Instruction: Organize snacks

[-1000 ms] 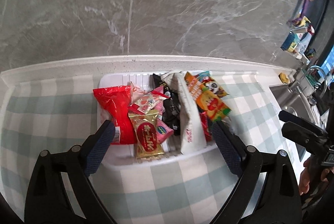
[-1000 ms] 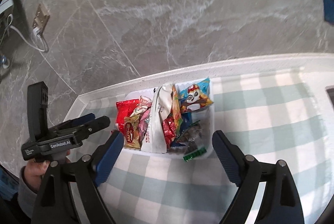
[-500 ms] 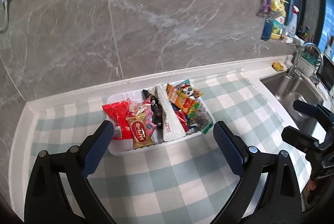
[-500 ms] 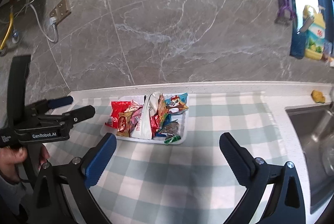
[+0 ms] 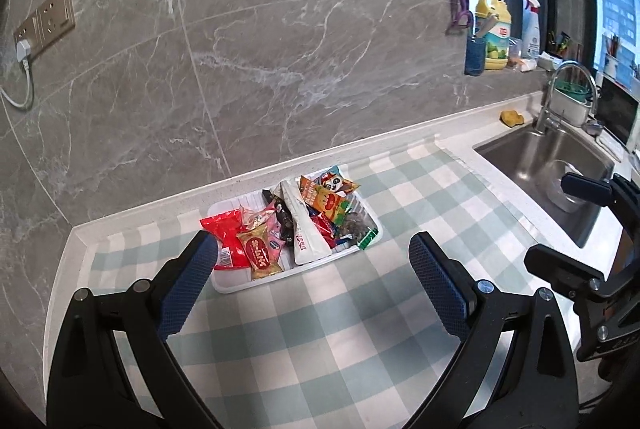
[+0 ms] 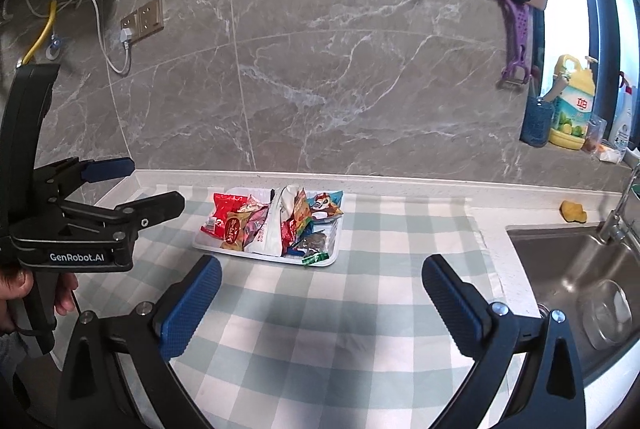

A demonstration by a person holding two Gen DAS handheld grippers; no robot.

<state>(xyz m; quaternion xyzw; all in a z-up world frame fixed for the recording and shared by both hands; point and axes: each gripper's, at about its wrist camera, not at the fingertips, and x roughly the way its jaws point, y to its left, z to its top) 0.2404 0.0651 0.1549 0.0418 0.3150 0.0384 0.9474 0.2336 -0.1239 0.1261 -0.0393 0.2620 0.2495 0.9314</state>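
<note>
Both the left gripper (image 5: 312, 257) and right gripper (image 6: 320, 283) stood wide apart and empty at frame bottom, below the mid-frame white tray (image 6: 264, 256) of snacks (image 6: 276, 221).

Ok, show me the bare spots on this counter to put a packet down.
Free: the checked cloth between the white tray and the near edge, and the stretch between tray and sink. A narrower strip lies left of the tray. Crowded: the tray itself, heaped with snack packets.
</note>
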